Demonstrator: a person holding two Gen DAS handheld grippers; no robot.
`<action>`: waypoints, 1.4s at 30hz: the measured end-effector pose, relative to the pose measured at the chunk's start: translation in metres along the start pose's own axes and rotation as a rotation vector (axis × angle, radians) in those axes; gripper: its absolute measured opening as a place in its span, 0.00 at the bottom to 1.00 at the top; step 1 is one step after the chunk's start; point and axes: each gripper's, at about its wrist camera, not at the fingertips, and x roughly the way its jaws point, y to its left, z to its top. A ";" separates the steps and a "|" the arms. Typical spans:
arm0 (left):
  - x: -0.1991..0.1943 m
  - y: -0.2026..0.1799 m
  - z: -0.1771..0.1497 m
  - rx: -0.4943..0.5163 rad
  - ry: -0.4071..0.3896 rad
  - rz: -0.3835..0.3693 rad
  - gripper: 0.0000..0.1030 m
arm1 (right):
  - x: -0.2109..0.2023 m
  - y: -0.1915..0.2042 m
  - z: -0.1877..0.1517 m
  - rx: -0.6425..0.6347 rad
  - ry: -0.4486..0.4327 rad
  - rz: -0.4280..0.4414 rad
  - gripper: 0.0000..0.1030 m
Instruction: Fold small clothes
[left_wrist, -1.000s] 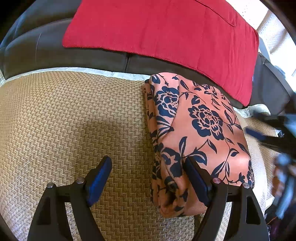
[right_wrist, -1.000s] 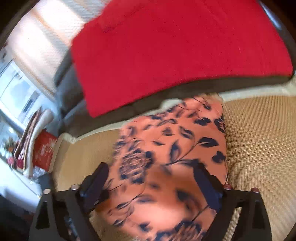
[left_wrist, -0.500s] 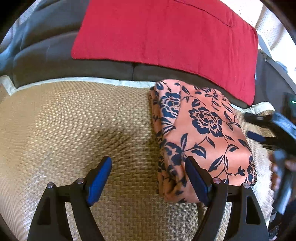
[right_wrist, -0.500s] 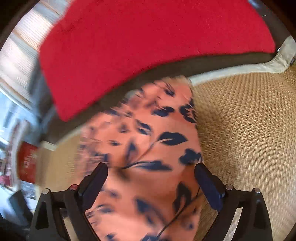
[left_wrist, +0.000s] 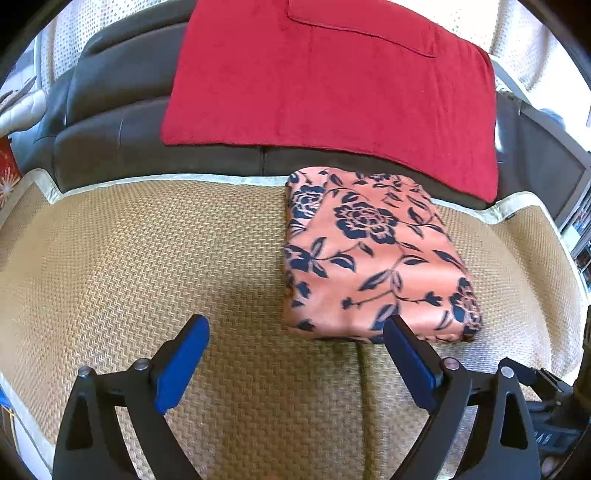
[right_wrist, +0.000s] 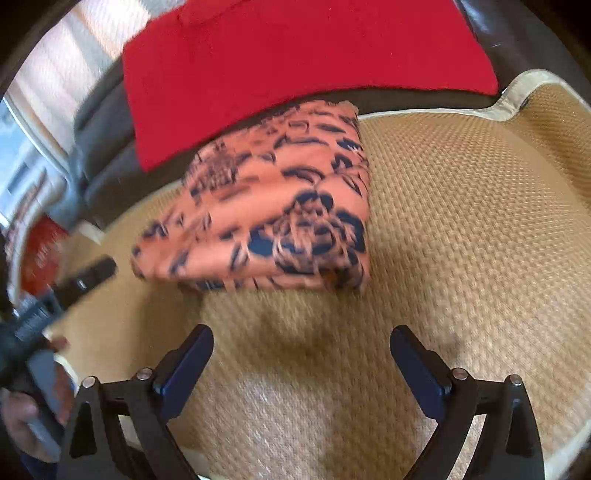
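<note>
We see the folded garment (left_wrist: 373, 254), salmon-orange with navy roses and leaves (stacked in neat layers), lying on the woven straw mat (left_wrist: 147, 266) against the dark sofa back (left_wrist: 122, 122), under a red towel (left_wrist: 332, 74). Our left gripper (left_wrist: 295, 358) has just been opening, fingers wide and empty; right gripper (right_wrist: 301, 363) likewise wide, empty.

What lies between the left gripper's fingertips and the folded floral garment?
Only bare woven mat separates the left gripper from the floral garment; the left wrist view shows it.
</note>
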 end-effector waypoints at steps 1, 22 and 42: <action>-0.003 -0.002 -0.001 -0.003 -0.005 0.000 0.92 | -0.007 0.004 -0.001 -0.026 -0.023 -0.023 0.97; -0.036 -0.021 0.007 0.077 -0.080 0.076 0.99 | -0.032 0.031 0.016 -0.141 -0.152 -0.244 1.00; -0.025 -0.033 0.020 0.101 -0.119 0.089 0.99 | -0.019 0.029 0.035 -0.161 -0.141 -0.281 1.00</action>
